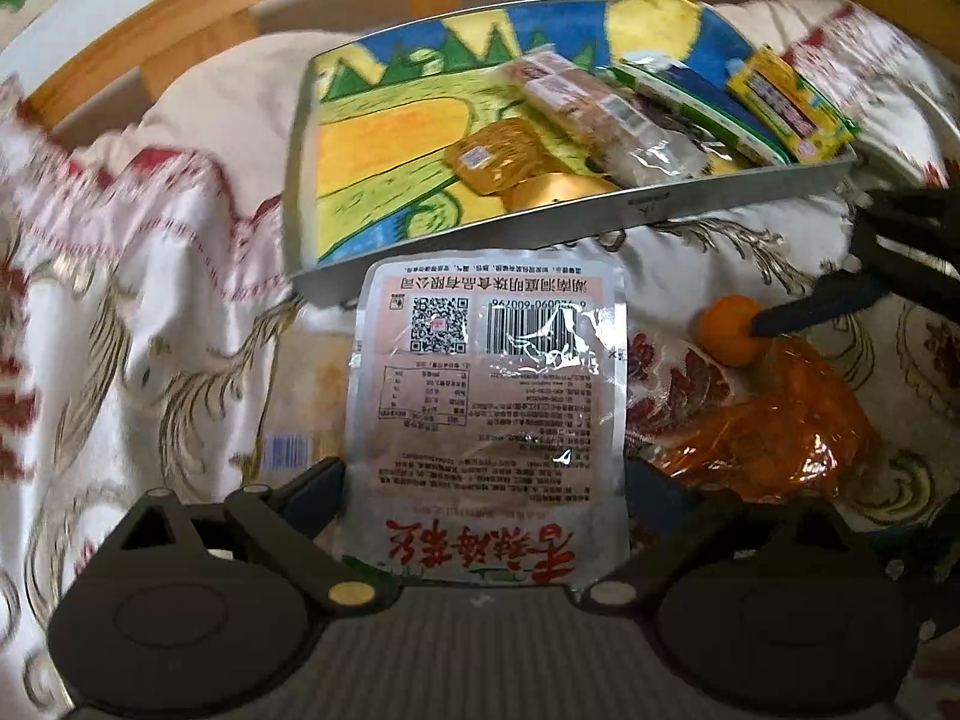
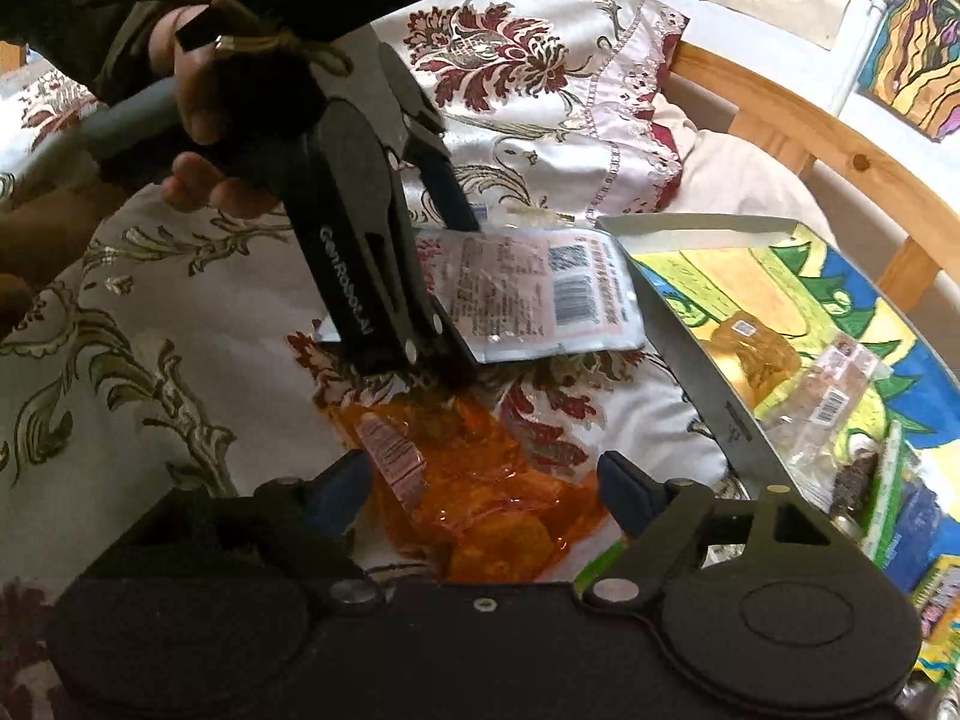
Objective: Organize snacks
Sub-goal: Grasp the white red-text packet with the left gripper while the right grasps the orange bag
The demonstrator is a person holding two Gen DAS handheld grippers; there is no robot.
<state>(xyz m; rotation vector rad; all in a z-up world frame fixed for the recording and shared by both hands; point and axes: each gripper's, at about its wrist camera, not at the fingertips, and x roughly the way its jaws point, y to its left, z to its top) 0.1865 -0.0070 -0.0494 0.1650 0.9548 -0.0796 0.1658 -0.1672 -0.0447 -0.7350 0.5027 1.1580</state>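
left hand-held gripper (image 1: pixel 483 480): we see the silver pouch (image 1: pixel 489 396) lying between its wide-spread fingers; whether the pads press its edges we can't tell, it reads as a grab being set up, not a firm hold.
right hand-held gripper (image 2: pixel 486 492): jaws apart, straddling the orange bag (image 2: pixel 480 498) on the bedspread (image 2: pixel 150 360); pads look clear of the film, so nothing held yet.
silver pouch: label side up, on the bedspread, far edge touching or just beside the tray's near wall; outside the tray.
orange bag: crinkly clear-orange wrap, beside the pouch, also outside the tray.
third pack (image 1: pixel 306 402): pale, partly under the pouch's left side, blurred; we can't tell what it is.
tray (image 1: pixel 600 222): metal, painted-picture liner; holds a brown packet (image 1: pixel 498 156), clear-wrapped bars (image 1: pixel 576 102), a green-white pack (image 1: pixel 690 102) and a yellow pack (image 1: pixel 786 105).
done: we judge roughly half, several snacks already sit in the tray.
left: pouch, orange bag and probably the pale pack to go in.
headboard (image 1: pixel 210 18): wooden slats behind the tray.
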